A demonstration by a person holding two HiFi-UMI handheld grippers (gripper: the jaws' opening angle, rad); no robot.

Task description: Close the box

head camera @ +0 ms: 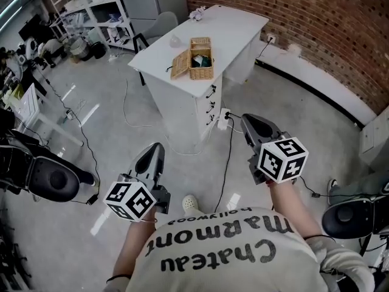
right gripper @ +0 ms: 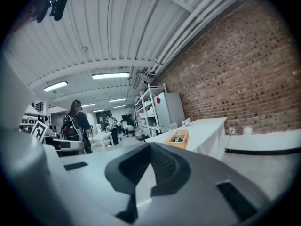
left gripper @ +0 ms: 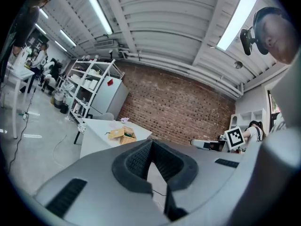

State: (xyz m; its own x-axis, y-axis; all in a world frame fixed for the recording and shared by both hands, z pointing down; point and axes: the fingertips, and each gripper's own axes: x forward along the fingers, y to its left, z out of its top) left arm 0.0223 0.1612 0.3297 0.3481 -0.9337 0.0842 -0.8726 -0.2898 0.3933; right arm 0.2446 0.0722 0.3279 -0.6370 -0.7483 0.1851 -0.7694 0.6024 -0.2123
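A wicker box stands on a white table across the room, with its lid swung open to the left and dark items inside. The box appears small and far off in the left gripper view, and the box is equally distant in the right gripper view. The person holds both grippers low in front of the body, well short of the table. My left gripper points toward the table with its jaws together and nothing between them. My right gripper is likewise shut and empty.
White cables trail over the grey floor between me and the table. Office chair bases sit at the left and right. Shelving and a brick wall stand behind. People are in the background.
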